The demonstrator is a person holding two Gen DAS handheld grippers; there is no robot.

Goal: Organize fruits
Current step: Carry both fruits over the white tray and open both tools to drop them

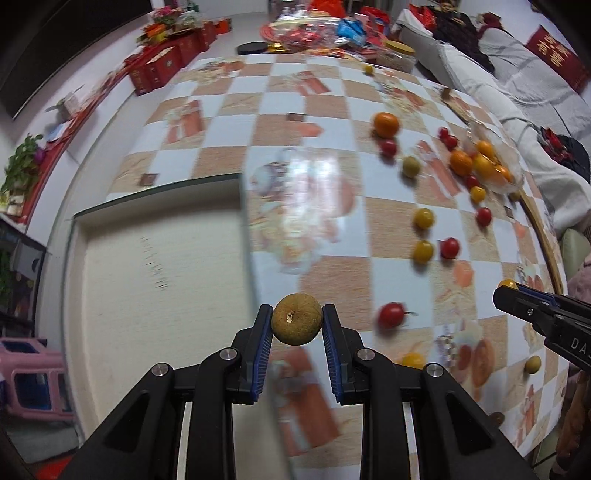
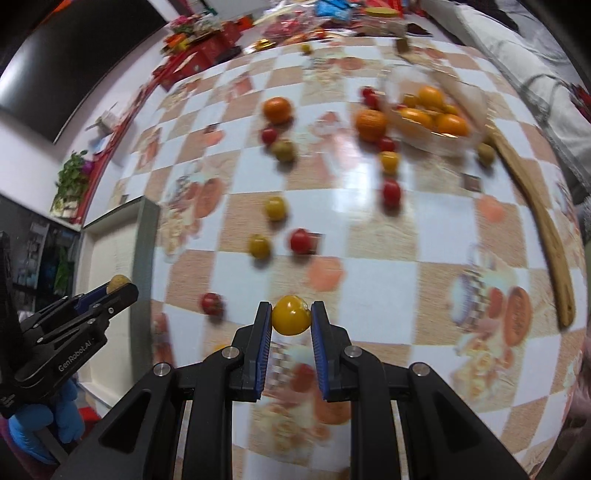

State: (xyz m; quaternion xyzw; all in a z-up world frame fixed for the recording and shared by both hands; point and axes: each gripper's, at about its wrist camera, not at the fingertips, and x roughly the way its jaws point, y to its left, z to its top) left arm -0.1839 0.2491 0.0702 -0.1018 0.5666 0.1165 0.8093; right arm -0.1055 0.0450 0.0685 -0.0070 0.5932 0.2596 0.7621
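My left gripper is shut on a brown longan, held above the checkered table's left edge; it also shows in the right wrist view. My right gripper is shut on a yellow cherry tomato, held above the table; it shows at the right in the left wrist view. A clear glass bowl at the far right holds several oranges. Red tomatoes, yellow tomatoes and loose oranges lie scattered on the table.
A wooden spatula lies along the table's right side. Red gift boxes and snack packets crowd the far end. A sofa stands to the right. A pale floor lies beyond the table's left edge.
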